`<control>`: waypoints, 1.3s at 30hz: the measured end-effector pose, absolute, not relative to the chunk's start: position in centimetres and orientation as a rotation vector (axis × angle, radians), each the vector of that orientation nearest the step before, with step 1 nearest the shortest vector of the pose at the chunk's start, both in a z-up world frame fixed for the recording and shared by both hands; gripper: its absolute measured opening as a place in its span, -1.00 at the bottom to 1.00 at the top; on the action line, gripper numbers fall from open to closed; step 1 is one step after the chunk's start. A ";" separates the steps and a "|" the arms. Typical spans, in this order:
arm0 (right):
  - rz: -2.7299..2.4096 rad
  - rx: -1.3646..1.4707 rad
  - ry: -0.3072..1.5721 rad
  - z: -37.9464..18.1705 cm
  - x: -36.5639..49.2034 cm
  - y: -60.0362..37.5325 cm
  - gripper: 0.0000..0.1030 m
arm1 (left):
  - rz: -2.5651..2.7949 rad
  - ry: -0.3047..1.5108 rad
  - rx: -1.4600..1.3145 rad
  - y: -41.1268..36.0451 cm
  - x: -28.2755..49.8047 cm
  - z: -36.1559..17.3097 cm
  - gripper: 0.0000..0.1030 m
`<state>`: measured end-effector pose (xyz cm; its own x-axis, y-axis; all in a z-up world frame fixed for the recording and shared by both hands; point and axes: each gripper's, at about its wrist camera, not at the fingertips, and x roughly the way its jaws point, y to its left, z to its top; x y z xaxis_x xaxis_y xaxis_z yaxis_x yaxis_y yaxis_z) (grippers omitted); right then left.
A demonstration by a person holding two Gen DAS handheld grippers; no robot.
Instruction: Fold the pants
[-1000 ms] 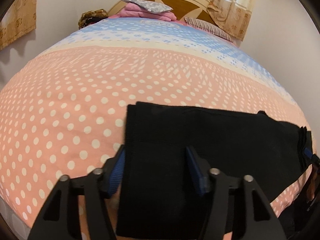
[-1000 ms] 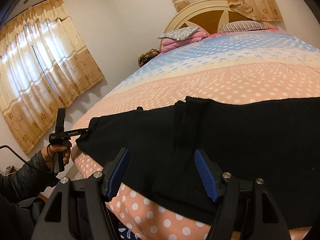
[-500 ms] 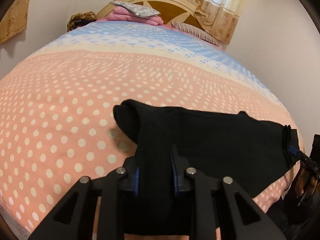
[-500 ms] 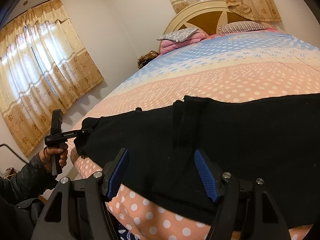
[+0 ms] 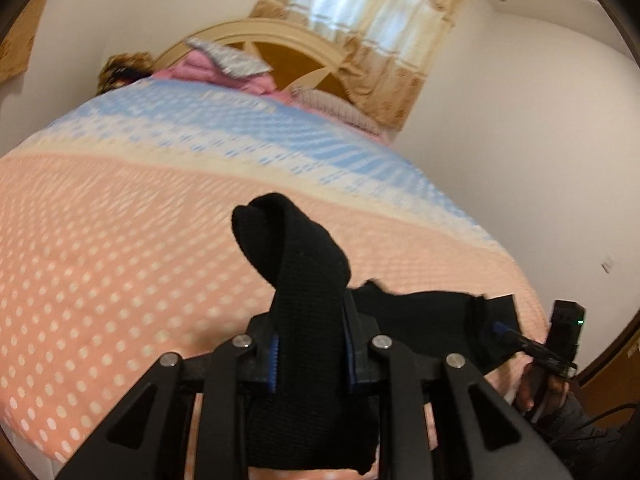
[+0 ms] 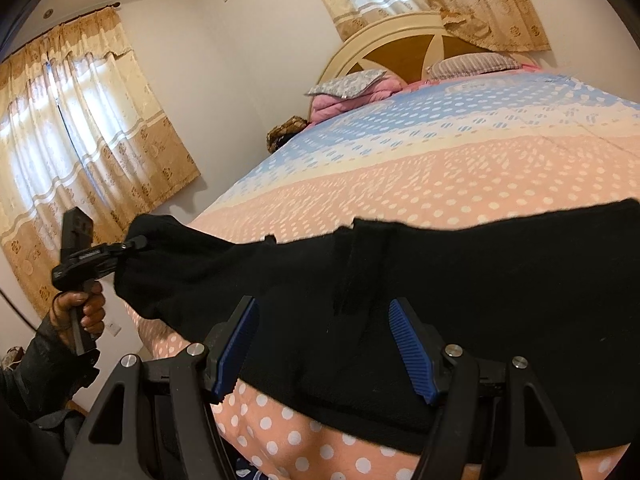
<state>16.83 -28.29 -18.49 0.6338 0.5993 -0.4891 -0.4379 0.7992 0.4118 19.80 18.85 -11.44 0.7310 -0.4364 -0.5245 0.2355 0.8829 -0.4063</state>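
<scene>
Black pants lie across the near edge of the bed. My left gripper is shut on one end of them, and that end stands up in a bunched loop above the bedspread. In the right wrist view the left gripper holds that end up off the bed at the left. My right gripper is open. Its blue pads stand on either side of the pants' other end without pressing on it. The right gripper also shows at the far right of the left wrist view.
The bed has a pink dotted spread with blue and cream bands. Pillows and a pink blanket lie by the headboard. Curtained windows stand to the left. A person's hand grips the left handle.
The left gripper closed on the pants' end and lifted it off the bed, bunching the cloth into a loop. The right gripper stayed where it was.
</scene>
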 end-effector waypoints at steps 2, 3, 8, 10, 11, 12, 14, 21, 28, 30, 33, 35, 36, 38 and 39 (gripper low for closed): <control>0.570 0.257 0.644 -17.9 16.7 -28.5 0.33 | -0.408 0.633 -0.314 17.8 19.8 -10.2 -0.53; 0.552 0.256 0.648 -17.6 16.7 -28.7 0.33 | -0.430 0.622 -0.312 17.1 19.7 -9.5 -0.53; 0.465 0.288 0.669 -16.9 16.5 -30.2 0.33 | -0.537 0.569 -0.293 13.9 19.7 -6.3 -0.53; 0.443 0.310 0.654 -16.8 16.1 -31.2 0.33 | -0.575 0.555 -0.274 12.5 19.7 -5.4 -0.53; 0.430 0.318 0.651 -16.9 16.0 -31.7 0.33 | -0.599 0.554 -0.261 11.6 19.8 -5.0 -0.53; 0.420 0.328 0.647 -16.9 16.0 -32.0 0.33 | -0.619 0.554 -0.249 10.7 19.9 -4.6 -0.53; 0.389 0.357 0.643 -17.1 16.1 -33.1 0.33 | -0.655 0.563 -0.227 8.9 20.2 -4.2 -0.53; 0.220 0.482 0.605 -17.6 16.3 -38.2 0.34 | -0.754 0.611 -0.183 2.6 21.1 -4.1 -0.53; 0.045 0.576 0.532 -17.1 15.1 -43.3 0.34 | -0.832 0.690 -0.176 -3.8 22.4 -6.0 -0.53; 0.019 0.586 0.520 -17.2 14.8 -44.1 0.34 | -0.853 0.713 -0.163 -5.8 22.7 -6.8 -0.53; 0.007 0.600 0.515 -17.2 14.8 -44.7 0.34 | -0.865 0.741 -0.121 -8.9 23.0 -7.8 -0.53; 0.008 0.604 0.516 -17.3 14.6 -45.2 0.34 | -0.869 0.751 -0.085 -10.8 23.4 -8.6 -0.53; 0.005 0.603 0.517 -17.3 14.7 -45.3 0.34 | -0.872 0.760 -0.079 -11.4 23.4 -8.9 -0.53; -0.004 0.609 0.515 -17.5 14.7 -45.7 0.34 | -0.889 0.784 -0.071 -13.0 23.4 -9.8 -0.53; -0.012 0.615 0.513 -17.5 14.8 -45.9 0.34 | -0.886 0.787 -0.059 -13.6 23.3 -10.2 -0.53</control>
<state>14.83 -45.95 -17.54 0.8750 0.1385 -0.4638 0.1606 0.8207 0.5482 23.33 -13.55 -10.17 0.3765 -0.7129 -0.5917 0.6717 0.6499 -0.3556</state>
